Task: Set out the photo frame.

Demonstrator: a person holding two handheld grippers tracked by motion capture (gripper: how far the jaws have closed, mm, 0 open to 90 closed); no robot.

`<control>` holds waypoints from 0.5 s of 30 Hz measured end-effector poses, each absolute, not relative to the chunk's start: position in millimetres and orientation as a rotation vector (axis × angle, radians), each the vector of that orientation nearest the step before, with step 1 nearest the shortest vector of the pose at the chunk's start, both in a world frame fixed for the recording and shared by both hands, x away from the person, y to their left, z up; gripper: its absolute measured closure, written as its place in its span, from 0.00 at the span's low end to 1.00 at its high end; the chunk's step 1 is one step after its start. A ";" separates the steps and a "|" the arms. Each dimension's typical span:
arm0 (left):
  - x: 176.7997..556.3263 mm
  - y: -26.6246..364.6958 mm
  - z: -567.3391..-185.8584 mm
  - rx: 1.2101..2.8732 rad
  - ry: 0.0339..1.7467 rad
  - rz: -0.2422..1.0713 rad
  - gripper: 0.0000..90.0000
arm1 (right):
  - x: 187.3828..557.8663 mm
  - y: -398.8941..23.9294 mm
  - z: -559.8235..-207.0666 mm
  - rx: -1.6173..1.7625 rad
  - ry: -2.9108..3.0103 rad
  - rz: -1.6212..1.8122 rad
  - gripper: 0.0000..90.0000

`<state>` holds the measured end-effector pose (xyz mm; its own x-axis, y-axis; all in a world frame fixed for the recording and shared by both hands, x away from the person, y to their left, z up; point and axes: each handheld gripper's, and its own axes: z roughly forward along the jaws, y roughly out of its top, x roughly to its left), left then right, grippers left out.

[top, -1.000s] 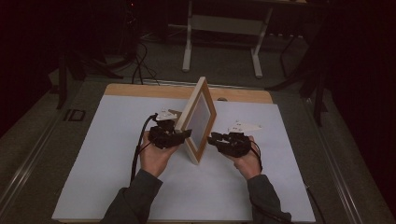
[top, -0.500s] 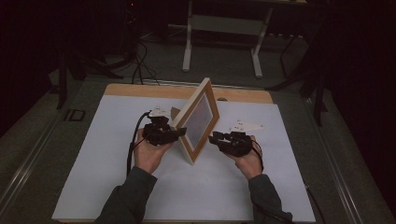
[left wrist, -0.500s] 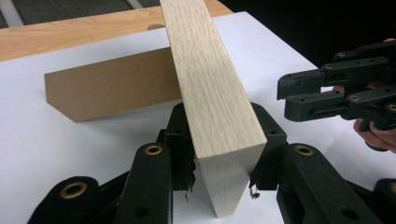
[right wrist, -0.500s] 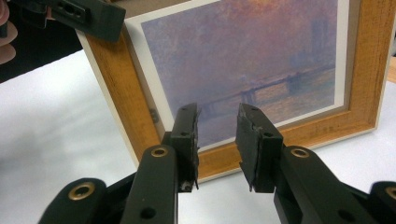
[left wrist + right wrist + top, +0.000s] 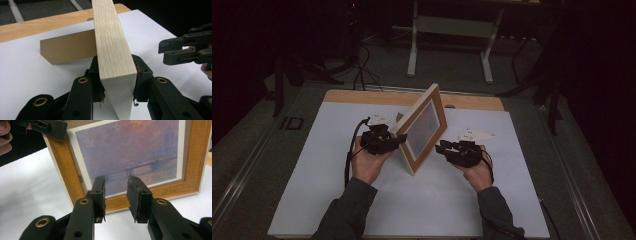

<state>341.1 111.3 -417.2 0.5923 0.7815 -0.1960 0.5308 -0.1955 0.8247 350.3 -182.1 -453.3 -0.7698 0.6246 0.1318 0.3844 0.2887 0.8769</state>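
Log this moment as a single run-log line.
left tongs: shut on picture frame edge | right tongs: open, facing its front | frame: tilted on white sheet

So the counter point(image 5: 362, 96) is light wood, but nearly all of it sits under a big white sheet point(image 5: 412, 200), with just a strip of wood showing along the far edge. A picture frame point(image 5: 422, 129) stands on the sheet around the middle, resting on its bottom edge and tilted back. Behind it, a brown easel flap point(image 5: 67, 47) touches down on the white too.
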 end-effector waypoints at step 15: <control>347.0 130.6 -419.6 1.852 0.994 0.221 0.78 | 352.1 -183.4 -452.3 0.943 2.302 1.474 0.73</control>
